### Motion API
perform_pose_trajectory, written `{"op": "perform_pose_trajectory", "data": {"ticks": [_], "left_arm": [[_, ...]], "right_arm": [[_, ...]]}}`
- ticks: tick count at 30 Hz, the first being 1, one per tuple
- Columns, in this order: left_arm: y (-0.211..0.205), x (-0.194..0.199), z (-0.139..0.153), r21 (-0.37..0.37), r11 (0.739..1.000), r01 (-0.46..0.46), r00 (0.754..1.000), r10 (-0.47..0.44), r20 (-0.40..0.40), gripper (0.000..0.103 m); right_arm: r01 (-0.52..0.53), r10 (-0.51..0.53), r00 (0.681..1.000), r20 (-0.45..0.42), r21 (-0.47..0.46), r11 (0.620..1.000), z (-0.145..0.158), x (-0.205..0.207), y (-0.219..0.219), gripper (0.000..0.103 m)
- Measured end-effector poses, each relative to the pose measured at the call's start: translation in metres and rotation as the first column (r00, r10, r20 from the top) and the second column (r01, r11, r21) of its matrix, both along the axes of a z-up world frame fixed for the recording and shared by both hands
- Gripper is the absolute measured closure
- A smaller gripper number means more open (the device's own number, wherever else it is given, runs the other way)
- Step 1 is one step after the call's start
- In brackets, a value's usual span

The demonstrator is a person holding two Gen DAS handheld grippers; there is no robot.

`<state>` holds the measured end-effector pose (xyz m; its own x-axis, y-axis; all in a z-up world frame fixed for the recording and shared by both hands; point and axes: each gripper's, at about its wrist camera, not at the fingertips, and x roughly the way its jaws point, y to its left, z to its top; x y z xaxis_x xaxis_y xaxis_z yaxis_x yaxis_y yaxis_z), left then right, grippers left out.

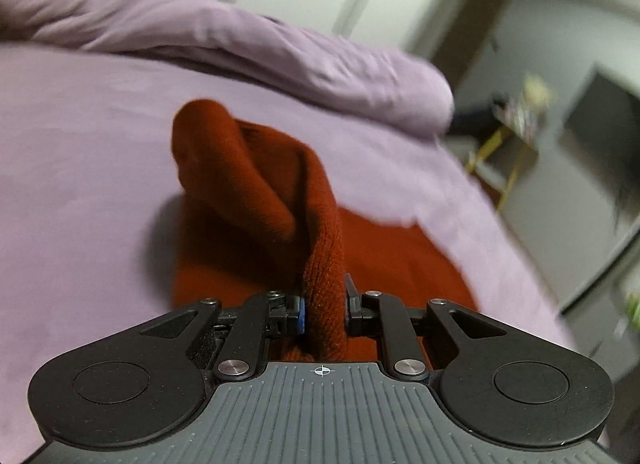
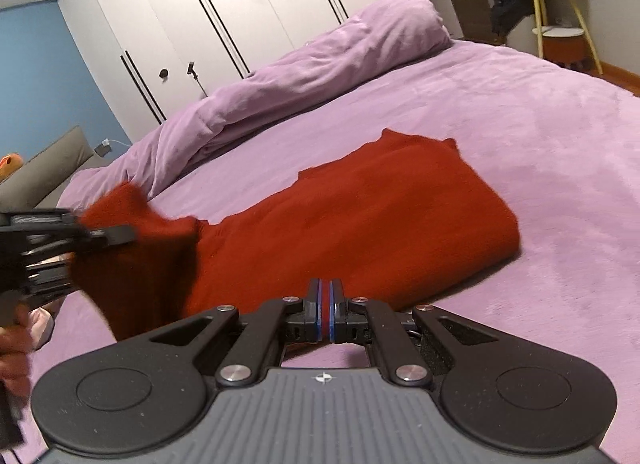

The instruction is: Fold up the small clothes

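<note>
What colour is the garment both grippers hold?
Dark red knit garment; right wrist view shows it best.

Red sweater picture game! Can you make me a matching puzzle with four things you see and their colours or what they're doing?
Things:
1. sweater
2. bed sheet
3. left gripper
4. wall

Matches:
A. blue
B. red
C. lifting a bunch of cloth
D. purple

Pairs: 1-B, 2-D, 3-C, 4-A

Bonus: the right gripper pinches a thin edge of the sweater too.
</note>
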<state>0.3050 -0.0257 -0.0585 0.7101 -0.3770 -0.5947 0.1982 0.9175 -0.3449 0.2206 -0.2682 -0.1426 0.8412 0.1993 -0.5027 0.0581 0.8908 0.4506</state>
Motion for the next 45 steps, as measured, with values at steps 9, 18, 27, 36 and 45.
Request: {"op": "perform_pose_trajectory", "data": {"ticks": [9,18,27,36,45], "left_arm": [[-0.050,-0.001,-0.033,0.118,0.970,0.213,0.977,-0.210,-0.033,0.043],[0.032,-0.050,-0.005,-0.001,0.999,0.052,0.999,-0.052,-0.003,0.045],[0.056,-0.033,-0.034,0.028,0.997,-0.067,0.991,0.069,-0.114,0.044],[0.055,-0.048,-0.058,0.073,0.997,0.010,0.988,0.001,-0.156,0.043],[0.047,-0.037,-0.061,0.094,0.996,-0.008,0.989,0.021,-0.144,0.043]], "right_arm": [[0.026,-0.026,0.999,-0.036,-0.004,1.000,-0.005,0.000,-0.021,0.100],[-0.062,0.061,0.998,0.004,0.026,0.998,0.011,0.012,-0.008,0.098],[-0.312,0.313,0.950,0.027,-0.011,0.950,0.022,0.065,0.052,0.064],[-0.440,0.439,0.897,-0.058,-0.011,0.898,-0.007,0.078,0.053,0.048],[-0.512,0.519,0.855,0.006,-0.151,0.845,-0.003,0.073,0.070,0.057]]}}
